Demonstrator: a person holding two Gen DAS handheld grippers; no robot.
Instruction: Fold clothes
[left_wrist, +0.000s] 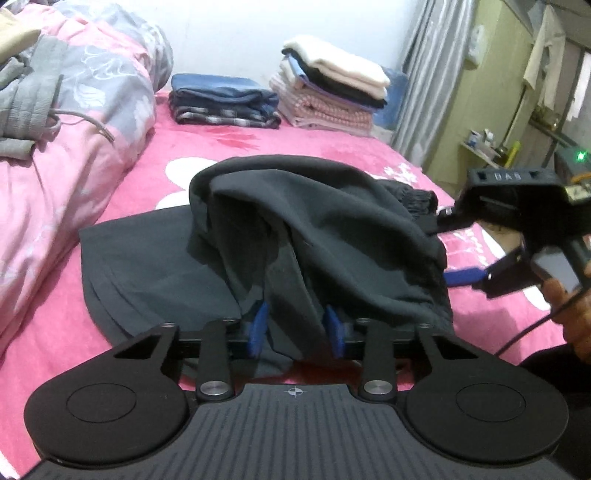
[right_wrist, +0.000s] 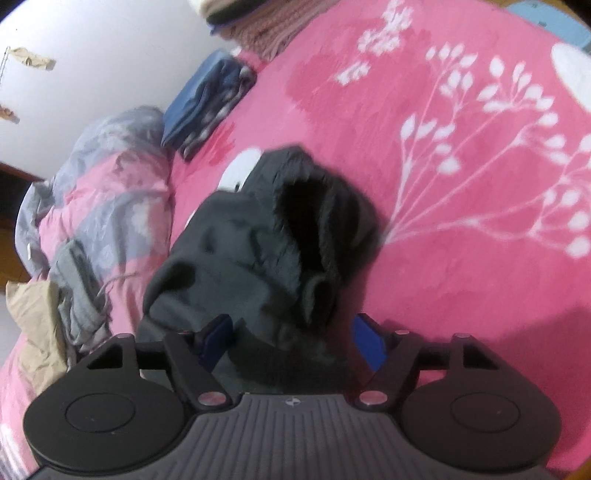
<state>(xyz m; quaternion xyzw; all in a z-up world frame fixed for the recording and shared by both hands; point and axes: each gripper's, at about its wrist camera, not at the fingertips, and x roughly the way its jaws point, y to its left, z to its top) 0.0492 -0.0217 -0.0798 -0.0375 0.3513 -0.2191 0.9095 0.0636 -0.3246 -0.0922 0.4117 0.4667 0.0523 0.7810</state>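
A dark grey garment (left_wrist: 288, 221) lies on the pink flowered bed (left_wrist: 155, 177), part flat at the left, part lifted in a bunched hump. My left gripper (left_wrist: 295, 328) is shut on a fold of the garment between its blue pads (left_wrist: 260, 325). My right gripper (right_wrist: 291, 339) has the garment (right_wrist: 258, 251) bunched between its blue pads (right_wrist: 216, 332), which stand a little apart around the cloth. The right gripper also shows in the left wrist view (left_wrist: 517, 229), at the garment's right edge.
Two stacks of folded clothes stand at the far end of the bed: a blue one (left_wrist: 221, 99) and a taller cream, black and pink one (left_wrist: 332, 85). A rumpled pink and grey quilt (left_wrist: 74, 129) with grey clothes (left_wrist: 26, 99) lies left. A curtain (left_wrist: 432, 74) hangs at right.
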